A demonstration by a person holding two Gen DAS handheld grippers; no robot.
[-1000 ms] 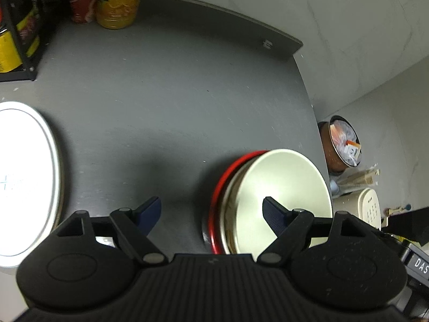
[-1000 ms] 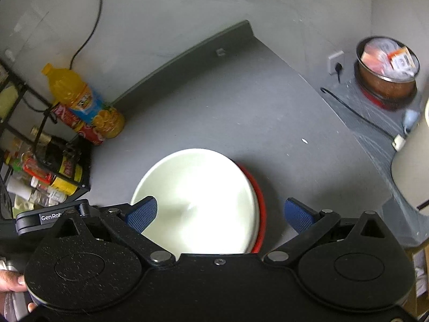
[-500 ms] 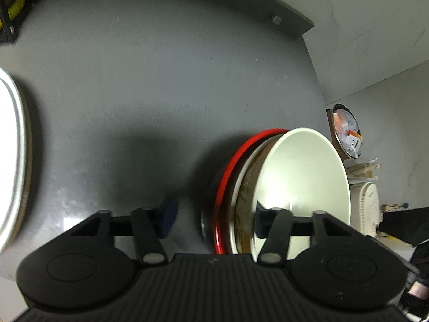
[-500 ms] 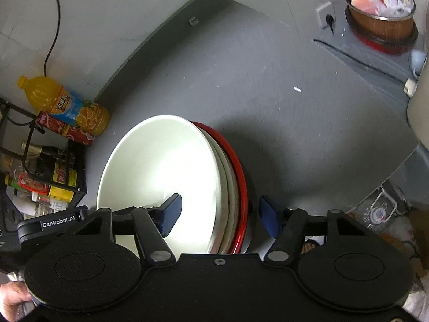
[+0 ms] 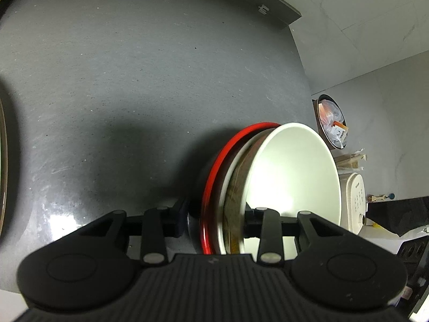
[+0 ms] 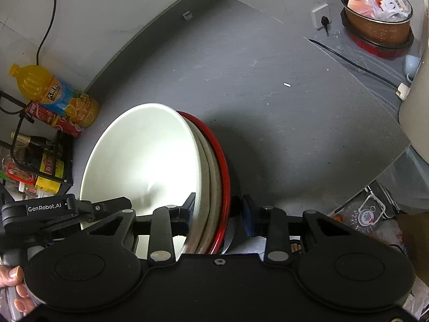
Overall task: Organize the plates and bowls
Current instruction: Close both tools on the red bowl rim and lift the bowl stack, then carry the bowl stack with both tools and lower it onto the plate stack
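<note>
Your left gripper (image 5: 214, 221) and your right gripper (image 6: 218, 210) each pinch the same stack of dishes (image 6: 211, 177) from opposite sides: a white bowl (image 5: 292, 171) with a red-rimmed plate (image 5: 228, 155) behind it. The stack is tipped up on its edge near the front edge of the grey counter (image 5: 134, 80). A juice bottle (image 6: 53, 94) stands at the counter's back corner.

— The round cream bowl (image 6: 142, 161)?
— Smooth, glossy glaze, like ceramic; the red-rimmed plate (image 5: 214, 177) under it shines too.
— The dark grey countertop (image 5: 134, 80)?
— Matt, finely speckled, stone-like, with sheen at its near edge.
</note>
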